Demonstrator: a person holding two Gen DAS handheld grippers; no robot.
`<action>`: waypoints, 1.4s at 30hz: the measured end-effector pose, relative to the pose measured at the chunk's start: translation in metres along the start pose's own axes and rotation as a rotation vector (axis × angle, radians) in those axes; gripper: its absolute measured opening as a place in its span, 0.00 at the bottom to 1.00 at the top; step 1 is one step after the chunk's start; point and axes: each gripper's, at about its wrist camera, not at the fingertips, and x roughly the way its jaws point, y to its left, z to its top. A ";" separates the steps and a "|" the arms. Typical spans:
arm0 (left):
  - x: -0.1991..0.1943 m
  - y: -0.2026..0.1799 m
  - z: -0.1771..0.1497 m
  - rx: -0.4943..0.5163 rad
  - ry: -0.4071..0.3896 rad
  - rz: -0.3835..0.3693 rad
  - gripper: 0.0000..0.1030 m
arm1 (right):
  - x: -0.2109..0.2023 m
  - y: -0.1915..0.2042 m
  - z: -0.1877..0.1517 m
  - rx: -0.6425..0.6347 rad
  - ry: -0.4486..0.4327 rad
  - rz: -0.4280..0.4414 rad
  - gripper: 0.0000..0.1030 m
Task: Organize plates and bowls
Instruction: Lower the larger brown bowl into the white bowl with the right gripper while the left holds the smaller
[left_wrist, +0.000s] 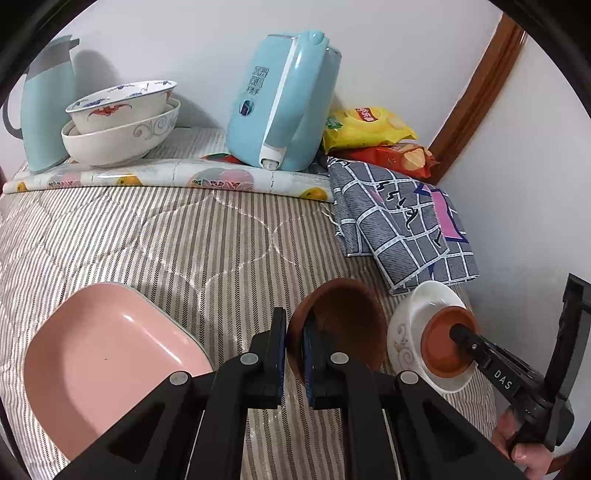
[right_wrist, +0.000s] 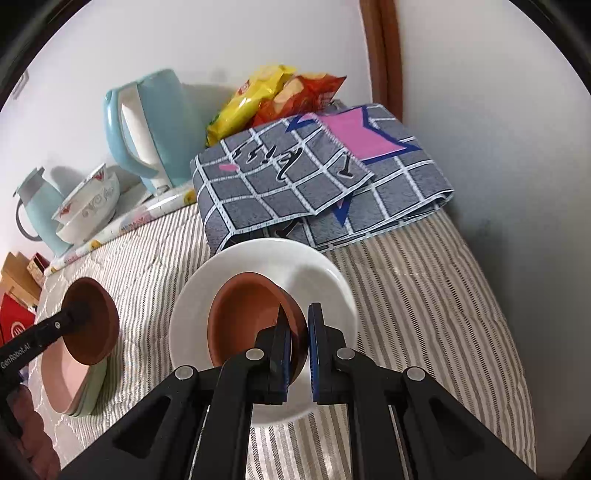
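Note:
My left gripper (left_wrist: 293, 326) is shut on the rim of a brown bowl (left_wrist: 343, 325), held tilted just right of a pink square plate (left_wrist: 103, 362). In the right wrist view that same brown bowl (right_wrist: 92, 325) hangs over the pink plate stack (right_wrist: 59, 384), with a pale green plate underneath. My right gripper (right_wrist: 298, 314) is shut on the rim of a second brown bowl (right_wrist: 243, 321), which sits tilted inside a white bowl (right_wrist: 325, 280). Two patterned white bowls (left_wrist: 122, 122) are nested at the back left.
A striped quilt (left_wrist: 184, 240) covers the surface. Along the back wall are a light blue kettle (left_wrist: 284, 99), a blue flask (left_wrist: 44, 107), snack bags (left_wrist: 369, 129) and a rolled printed mat (left_wrist: 166, 177). A folded grey checked cloth (right_wrist: 314, 177) lies behind the white bowl. A person's hand (left_wrist: 517, 443) holds the right gripper.

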 end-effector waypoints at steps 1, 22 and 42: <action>0.002 0.001 0.000 -0.003 0.004 0.000 0.08 | 0.003 0.001 0.000 -0.004 0.007 -0.002 0.08; 0.014 0.007 0.000 -0.020 0.030 -0.028 0.08 | 0.028 0.013 0.002 -0.052 0.086 -0.034 0.09; 0.013 0.005 -0.003 -0.016 0.038 -0.041 0.08 | 0.035 0.021 0.006 -0.118 0.114 -0.100 0.15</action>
